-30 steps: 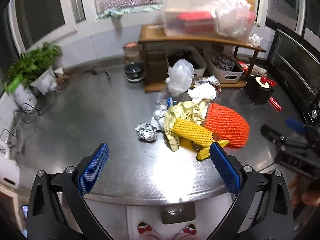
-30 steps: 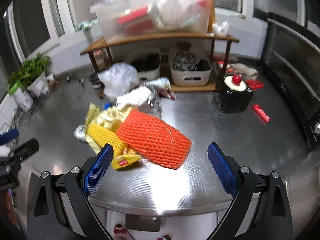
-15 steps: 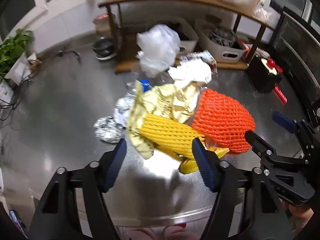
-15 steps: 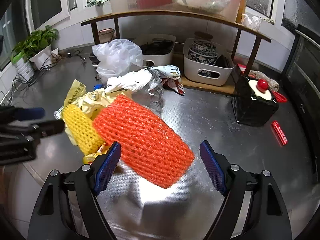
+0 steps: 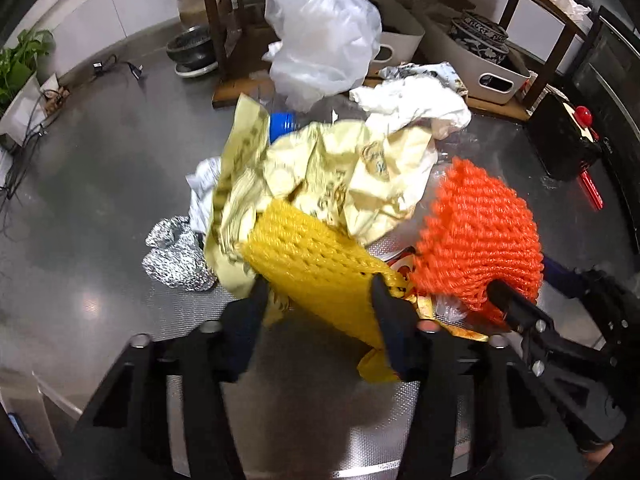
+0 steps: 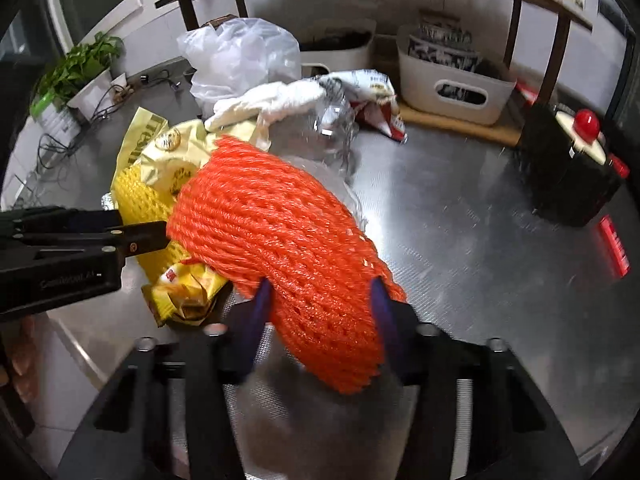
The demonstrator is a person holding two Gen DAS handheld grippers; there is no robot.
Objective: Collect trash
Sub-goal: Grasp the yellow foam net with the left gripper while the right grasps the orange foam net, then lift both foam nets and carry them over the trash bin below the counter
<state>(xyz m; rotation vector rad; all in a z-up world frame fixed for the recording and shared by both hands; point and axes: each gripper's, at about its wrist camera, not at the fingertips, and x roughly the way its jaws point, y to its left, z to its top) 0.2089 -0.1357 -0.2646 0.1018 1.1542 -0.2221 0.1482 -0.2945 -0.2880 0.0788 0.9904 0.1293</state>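
A heap of trash lies on the steel counter (image 5: 104, 184). My left gripper (image 5: 318, 296) is closing, and its blue pads press both sides of a yellow foam net (image 5: 312, 256) at the heap's near edge. My right gripper (image 6: 320, 300) is closing too, its pads squeezing the near end of an orange foam net (image 6: 272, 224) that lies beside the yellow one. Behind the nets are a crumpled pale-yellow paper bag (image 5: 340, 168), white paper (image 5: 416, 104), a foil ball (image 5: 176, 256) and a white plastic bag (image 5: 324, 40). A yellow snack wrapper (image 6: 188, 288) sits under the nets.
A wooden shelf (image 6: 452, 124) at the back holds white baskets (image 6: 452, 80). A black box with a red knob (image 6: 568, 176) stands at the right, with a small red pack (image 6: 614, 244) near it. A potted plant (image 6: 76, 76) and cables are at the far left. The counter's front edge is close below the grippers.
Both grippers came down and forward onto the heap and narrowed from wide open. The left now clamps the yellow net, the right the orange net.
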